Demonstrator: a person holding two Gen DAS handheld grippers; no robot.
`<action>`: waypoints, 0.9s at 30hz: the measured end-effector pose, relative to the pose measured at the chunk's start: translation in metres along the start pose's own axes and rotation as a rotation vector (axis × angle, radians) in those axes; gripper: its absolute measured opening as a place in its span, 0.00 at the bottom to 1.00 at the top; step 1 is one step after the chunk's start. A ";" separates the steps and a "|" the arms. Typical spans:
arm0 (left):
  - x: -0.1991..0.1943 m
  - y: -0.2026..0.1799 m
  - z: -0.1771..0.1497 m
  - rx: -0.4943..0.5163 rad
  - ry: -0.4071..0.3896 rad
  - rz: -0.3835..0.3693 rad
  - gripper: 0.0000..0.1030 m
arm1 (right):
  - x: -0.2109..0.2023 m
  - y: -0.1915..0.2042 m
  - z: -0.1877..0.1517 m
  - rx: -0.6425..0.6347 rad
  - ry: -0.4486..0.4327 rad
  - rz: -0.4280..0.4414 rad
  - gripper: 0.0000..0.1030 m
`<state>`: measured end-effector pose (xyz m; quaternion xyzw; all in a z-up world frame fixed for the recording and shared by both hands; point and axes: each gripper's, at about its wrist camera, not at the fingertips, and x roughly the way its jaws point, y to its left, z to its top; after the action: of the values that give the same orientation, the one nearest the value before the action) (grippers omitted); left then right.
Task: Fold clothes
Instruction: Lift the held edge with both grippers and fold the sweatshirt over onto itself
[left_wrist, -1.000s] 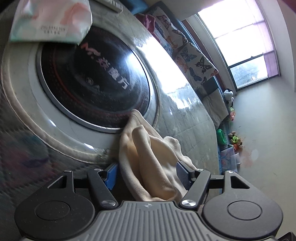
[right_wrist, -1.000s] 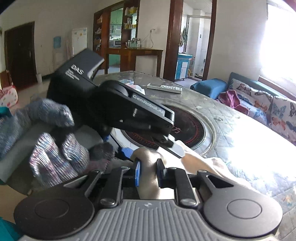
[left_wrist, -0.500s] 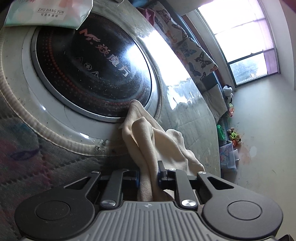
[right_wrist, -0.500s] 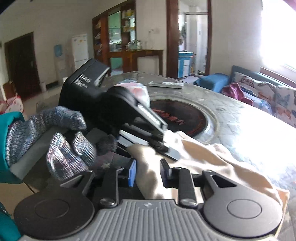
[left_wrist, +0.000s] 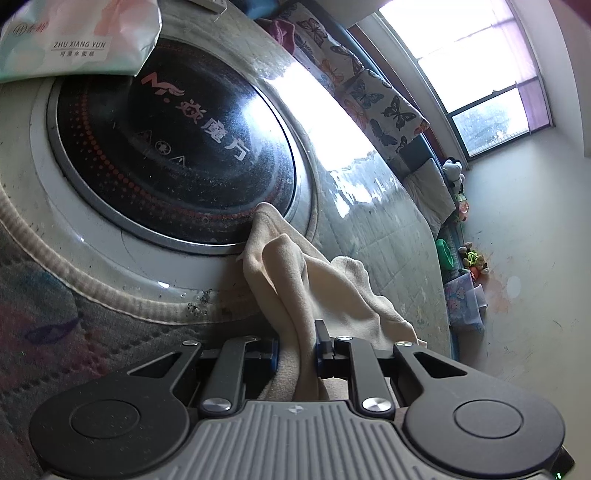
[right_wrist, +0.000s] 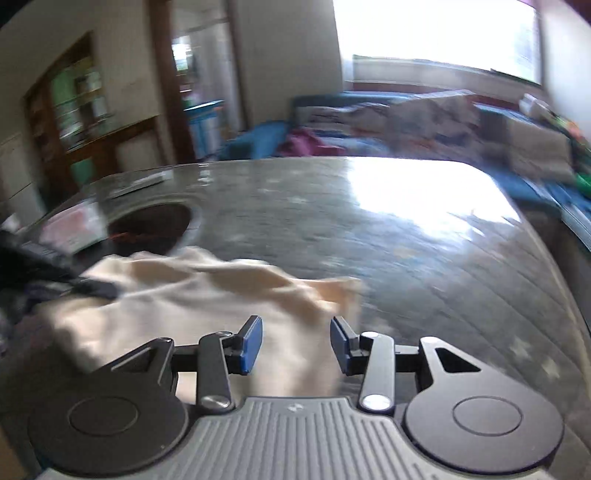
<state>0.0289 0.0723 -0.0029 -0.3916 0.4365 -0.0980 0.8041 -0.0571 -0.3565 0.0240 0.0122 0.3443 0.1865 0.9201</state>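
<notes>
A cream cloth (left_wrist: 295, 280) lies rumpled on the table beside a round black cooktop (left_wrist: 173, 147). My left gripper (left_wrist: 295, 350) is shut on a bunched edge of the cloth, which rises between its blue pads. In the right wrist view the cloth (right_wrist: 207, 291) spreads across the table in front of my right gripper (right_wrist: 295, 347), whose jaws stand open above it with nothing between the pads. The left gripper's dark body (right_wrist: 44, 269) shows blurred at the cloth's left edge.
A tissue pack (left_wrist: 74, 37) lies at the cooktop's far rim. The glossy grey table (right_wrist: 406, 240) stretches to the right, with a remote (right_wrist: 144, 181) at its far side. A sofa with butterfly cushions (left_wrist: 369, 96) stands behind the table.
My left gripper closed on the cloth's edge and stays shut on it. My right gripper let go of the cloth, opened, and swung right along it; its view is blurred.
</notes>
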 end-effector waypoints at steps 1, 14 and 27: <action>0.000 -0.001 0.000 0.002 0.000 0.001 0.18 | 0.003 -0.010 -0.001 0.036 0.009 0.002 0.40; -0.001 -0.016 -0.006 0.081 -0.013 0.043 0.18 | 0.021 -0.028 -0.013 0.176 0.005 0.036 0.15; 0.000 -0.086 -0.017 0.331 -0.046 0.011 0.17 | -0.036 -0.025 0.007 0.116 -0.146 -0.037 0.09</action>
<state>0.0320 0.0050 0.0536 -0.2537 0.3981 -0.1550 0.8679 -0.0692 -0.3913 0.0486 0.0726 0.2867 0.1477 0.9438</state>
